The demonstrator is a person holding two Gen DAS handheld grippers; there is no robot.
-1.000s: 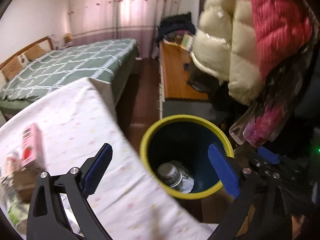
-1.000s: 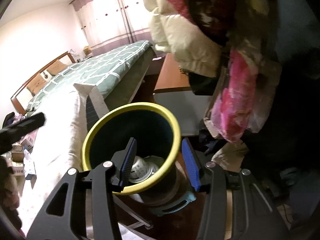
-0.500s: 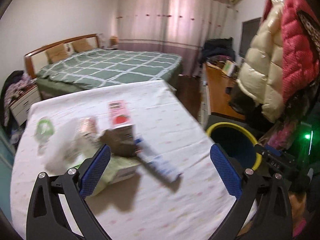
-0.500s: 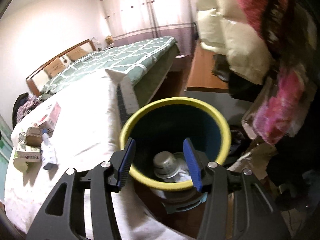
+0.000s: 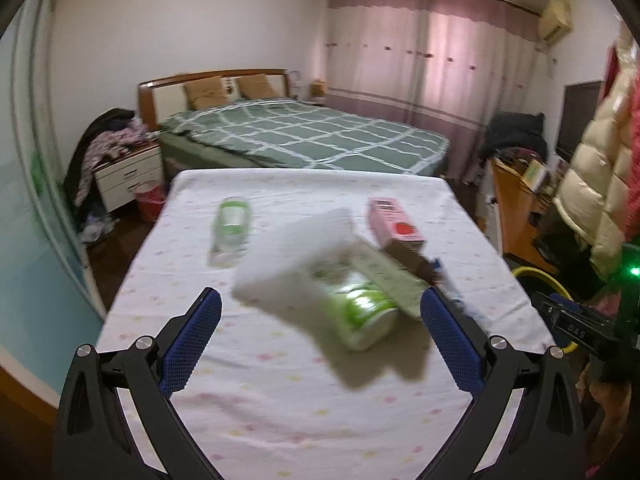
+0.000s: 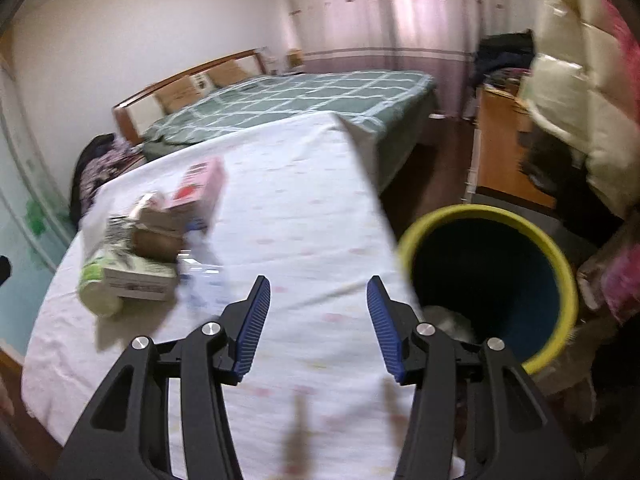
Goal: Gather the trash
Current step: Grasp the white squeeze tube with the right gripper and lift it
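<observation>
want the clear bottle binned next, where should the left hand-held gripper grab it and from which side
Grip the clear bottle across its middle, coming down from above. It lies flat on the tablecloth, apart from the trash pile, its long axis pointing away from the left hand-held gripper, so the open jaws can likely straddle its narrow width. Blur hides finer detail.

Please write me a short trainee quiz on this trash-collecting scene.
1. True or false: the left gripper holds a piece of trash.
2. Which item lies apart from the pile on the table? A) pink carton B) clear plastic bottle with a green label C) brown box
3. What colour is the trash bin rim?

Key: 1. False; its jaws stand open and empty. 2. B. 3. Yellow.
</observation>
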